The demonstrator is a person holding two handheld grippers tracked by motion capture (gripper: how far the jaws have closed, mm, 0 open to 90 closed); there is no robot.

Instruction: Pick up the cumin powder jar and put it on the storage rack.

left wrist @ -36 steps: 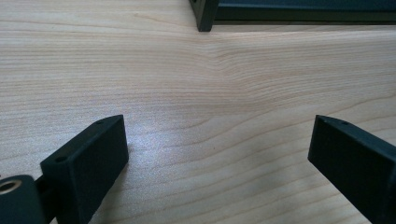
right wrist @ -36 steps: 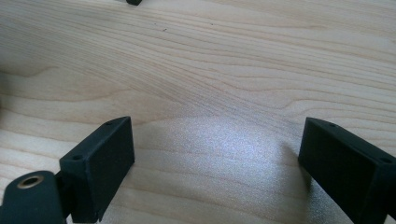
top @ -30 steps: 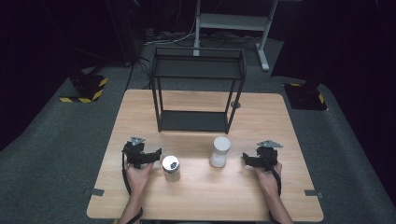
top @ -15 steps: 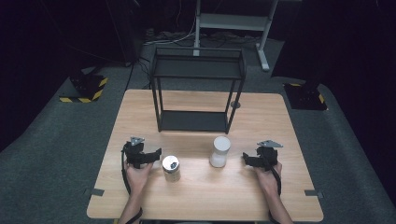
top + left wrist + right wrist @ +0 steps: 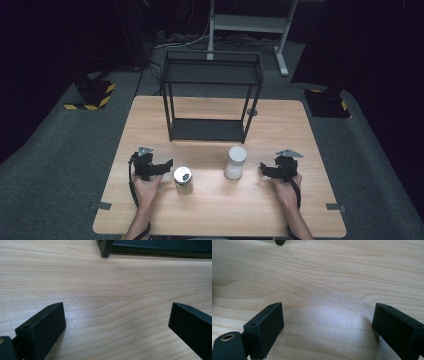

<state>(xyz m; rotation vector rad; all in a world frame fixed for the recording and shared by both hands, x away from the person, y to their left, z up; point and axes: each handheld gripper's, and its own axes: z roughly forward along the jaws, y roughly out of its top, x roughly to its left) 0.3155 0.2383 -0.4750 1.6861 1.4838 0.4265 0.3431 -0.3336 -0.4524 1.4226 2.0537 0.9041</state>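
Note:
A silver can (image 5: 183, 180) stands on the wooden table (image 5: 215, 210) just right of my left gripper (image 5: 159, 167), which rests low on the table. A white cylindrical container (image 5: 236, 162) stands to the can's right, left of my right gripper (image 5: 266, 171). Both grippers are open: in the left gripper view my left gripper (image 5: 117, 325) has its jaws wide apart over bare wood, and in the right gripper view my right gripper (image 5: 327, 326) stands the same way. Nothing sits between either pair of jaws.
A black two-tier metal rack (image 5: 210, 95) stands at the middle back of the table; its base (image 5: 160, 246) runs along the top of the left gripper view. Grey carpet (image 5: 60, 150) surrounds the table, with a metal stand (image 5: 247, 25) behind.

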